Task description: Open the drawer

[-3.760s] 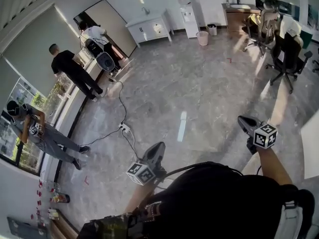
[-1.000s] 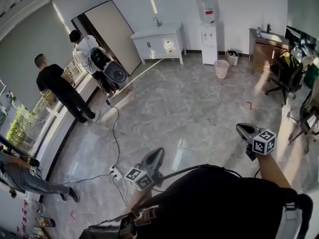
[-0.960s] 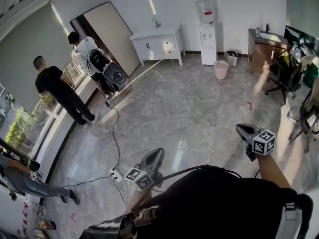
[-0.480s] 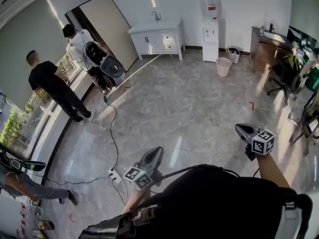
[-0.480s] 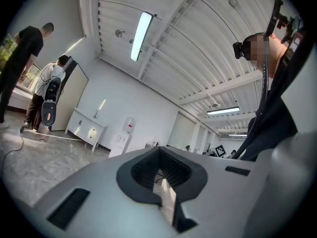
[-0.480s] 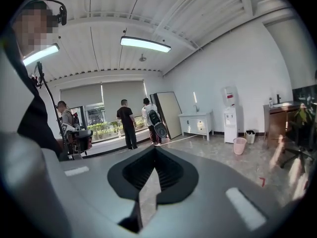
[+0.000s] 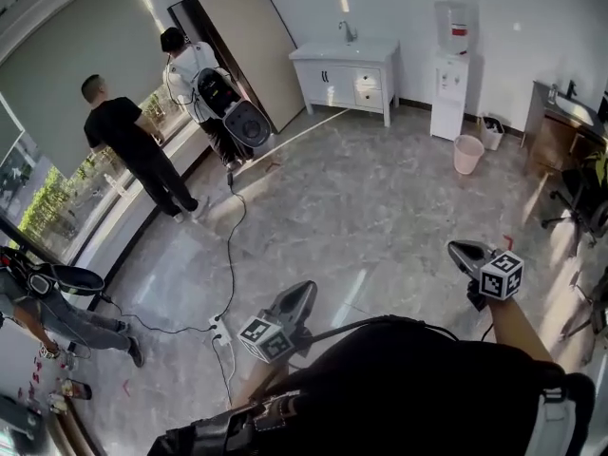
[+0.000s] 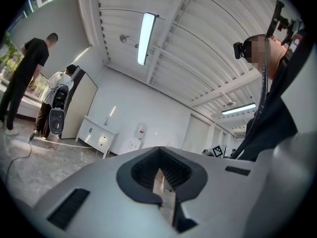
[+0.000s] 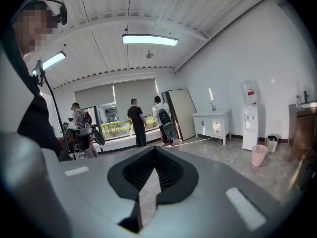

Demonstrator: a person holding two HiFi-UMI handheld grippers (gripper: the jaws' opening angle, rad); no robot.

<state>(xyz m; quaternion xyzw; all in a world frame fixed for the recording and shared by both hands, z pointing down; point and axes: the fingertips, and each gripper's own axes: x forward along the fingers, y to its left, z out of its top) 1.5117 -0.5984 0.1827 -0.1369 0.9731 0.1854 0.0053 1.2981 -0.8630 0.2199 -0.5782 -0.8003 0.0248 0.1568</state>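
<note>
A white cabinet with drawers (image 7: pixel 347 74) and a sink on top stands against the far wall, several steps away across the marble floor. It also shows as the white cabinet (image 8: pixel 96 138) in the left gripper view and as the cabinet (image 9: pixel 213 123) in the right gripper view. My left gripper (image 7: pixel 299 297) is held low in front of the body, jaws together and empty. My right gripper (image 7: pixel 465 252) is out at the right, likewise shut on nothing. From each gripper's own camera, the left gripper (image 8: pixel 159 175) and the right gripper (image 9: pixel 154 167) point level into the room.
A water dispenser (image 7: pixel 451 65) and a pink bin (image 7: pixel 467 153) stand right of the cabinet. Two people (image 7: pixel 133 141) stand by the window at the left. A cable with a power strip (image 7: pixel 220 329) runs over the floor. Office chairs (image 7: pixel 584 198) are at the right.
The whole room has slid to the right in the head view, the cabinet with it. Both grippers keep their places in the picture and stay shut.
</note>
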